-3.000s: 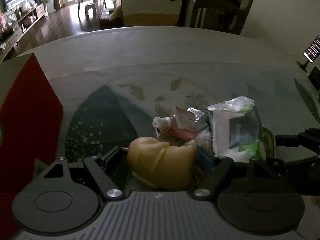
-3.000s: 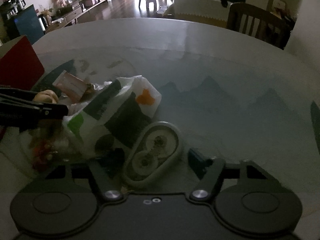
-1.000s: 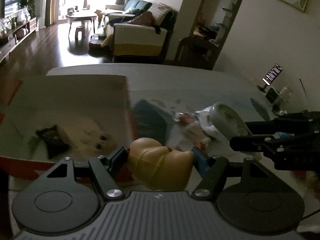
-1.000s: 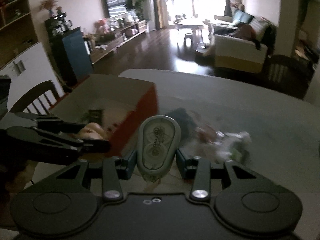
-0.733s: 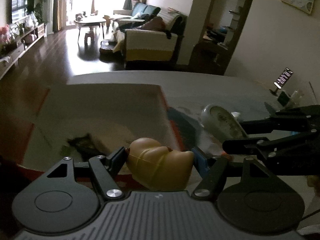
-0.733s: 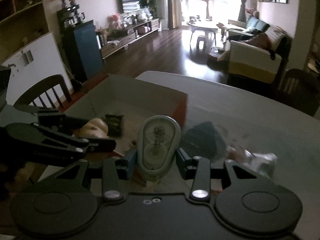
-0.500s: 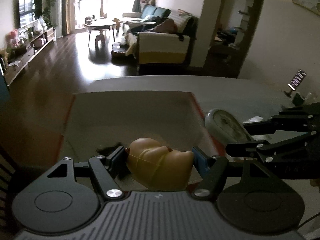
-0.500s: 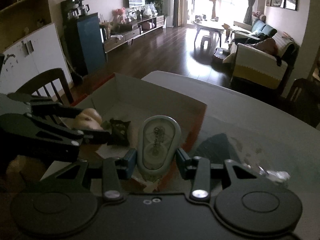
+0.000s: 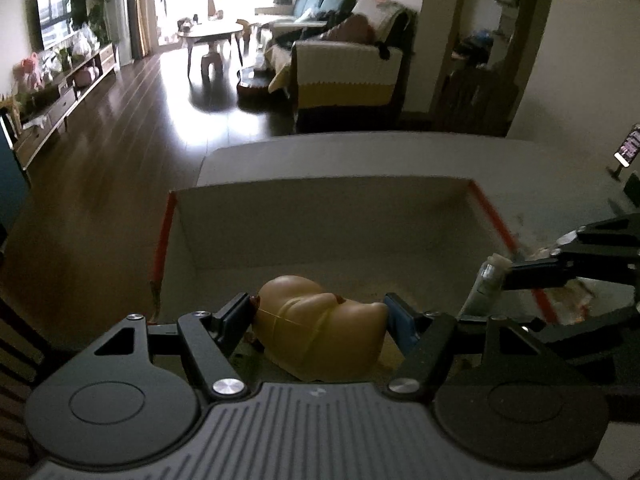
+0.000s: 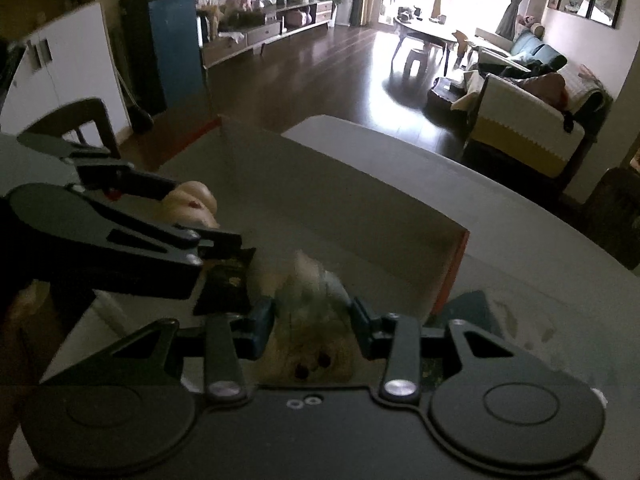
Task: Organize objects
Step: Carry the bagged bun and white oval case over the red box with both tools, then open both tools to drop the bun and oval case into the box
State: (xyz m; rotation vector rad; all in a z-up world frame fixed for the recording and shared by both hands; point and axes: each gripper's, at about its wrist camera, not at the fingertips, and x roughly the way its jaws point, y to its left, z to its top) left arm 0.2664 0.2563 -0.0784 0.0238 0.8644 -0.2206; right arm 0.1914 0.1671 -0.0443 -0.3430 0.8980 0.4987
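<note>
Both wrist cameras look closely down — sharing the box (image 9: 320,216).

Left tongs (image 9: 320,316) clamped closed; right tongs (image 10: 312,320) spread apart, side by side.

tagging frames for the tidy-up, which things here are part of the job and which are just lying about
Job: yellow toy in left gripper, box, plush dog, dark packet.
Lying about: sofa, coffee table, phone.

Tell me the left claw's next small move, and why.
Probably open the left claw and let the yellow toy drop: the toy is clamped between the jaws and hangs over the inside of the open box.
</note>
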